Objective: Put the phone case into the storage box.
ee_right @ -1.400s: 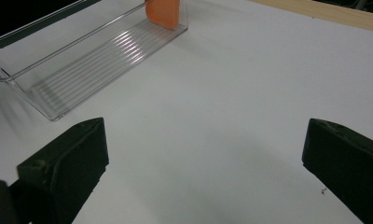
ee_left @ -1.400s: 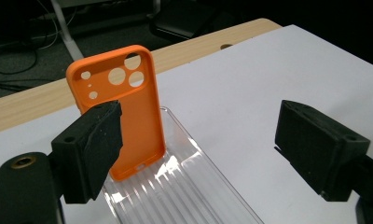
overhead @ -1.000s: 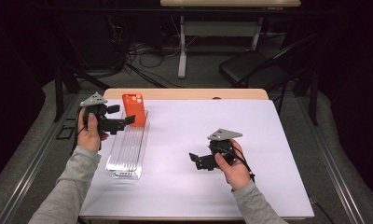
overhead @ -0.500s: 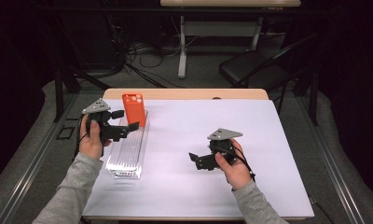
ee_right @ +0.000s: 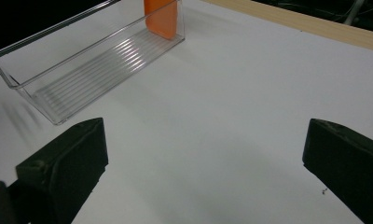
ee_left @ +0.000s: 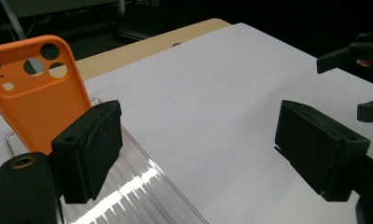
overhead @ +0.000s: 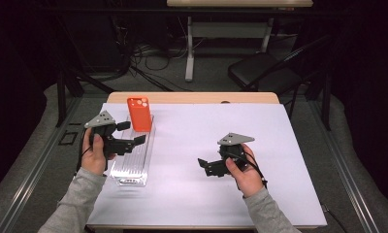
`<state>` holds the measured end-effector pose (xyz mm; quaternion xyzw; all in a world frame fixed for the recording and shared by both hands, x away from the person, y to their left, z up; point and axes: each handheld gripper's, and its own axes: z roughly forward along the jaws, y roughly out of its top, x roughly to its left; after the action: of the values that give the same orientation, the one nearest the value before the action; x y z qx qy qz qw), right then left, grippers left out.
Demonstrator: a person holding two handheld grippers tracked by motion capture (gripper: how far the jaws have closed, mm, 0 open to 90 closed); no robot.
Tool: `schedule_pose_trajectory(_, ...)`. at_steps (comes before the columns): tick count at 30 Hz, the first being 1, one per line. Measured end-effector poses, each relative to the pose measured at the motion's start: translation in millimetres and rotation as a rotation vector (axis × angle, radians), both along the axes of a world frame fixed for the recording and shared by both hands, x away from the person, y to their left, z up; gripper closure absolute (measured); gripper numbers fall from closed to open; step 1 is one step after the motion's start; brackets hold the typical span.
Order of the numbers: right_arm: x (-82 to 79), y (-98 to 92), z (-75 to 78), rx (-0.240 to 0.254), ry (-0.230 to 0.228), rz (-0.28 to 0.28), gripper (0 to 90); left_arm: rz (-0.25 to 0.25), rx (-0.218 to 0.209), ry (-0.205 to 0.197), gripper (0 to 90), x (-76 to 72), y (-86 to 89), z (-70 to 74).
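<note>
Two grippers work over a bench (overhead: pixel 299 160) covered with a white sheet, seen first from the high view. The left gripper (overhead: pixel 132 133), held in the person's left hand (overhead: pixel 96 154), hangs over the near half of a clear plastic tray (overhead: pixel 134 172) that lies lengthwise along the sheet's left side. Its fingers are spread, with nothing between them. An orange phone case (overhead: pixel 139 114) stands upright in the far end of that tray, its camera cut-outs at the top, a little beyond the left gripper and apart from it. The right gripper (overhead: pixel 205 166), in the right hand (overhead: pixel 245 174), sits low over the bare sheet right of centre, well apart from the tray, with its fingers spread and pointing towards the tray.

From the left gripper view, the two black fingers (ee_left: pixel 89 149) stand wide apart and hold nothing. The orange phone case (ee_left: pixel 33 91) rises just behind the left-hand finger, leaning slightly, and whether they touch cannot be told. The ribbed floor of the clear plastic tray (ee_left: pixel 138 191) runs below. The right gripper (ee_left: pixel 362 81) shows at the far right edge.

From the right gripper view, both fingers (ee_right: pixel 70 163) are spread over the white sheet with empty space between them. The clear plastic tray (ee_right: pixel 91 65) lies ahead at upper left, with the lower part of the orange phone case (ee_right: pixel 162 18) standing in its far end.
</note>
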<state>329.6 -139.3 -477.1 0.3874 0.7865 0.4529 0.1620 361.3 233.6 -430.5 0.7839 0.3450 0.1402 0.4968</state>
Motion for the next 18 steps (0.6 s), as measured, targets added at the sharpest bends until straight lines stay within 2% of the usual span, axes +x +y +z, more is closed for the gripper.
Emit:
schedule_pose_trajectory(6, -9.6, -6.3, 7.1, 0.002, -0.022, 0.004, 0.0, -0.024, 0.007, -0.008, 15.4, -12.6, 0.4, -2.7)
schedule_pose_trajectory(18, -38.1, -39.6, 17.9, -0.007, -0.055, 0.0, 0.0, -0.052, -0.001, -0.02, 15.4, -40.4, 3.3, -6.4)
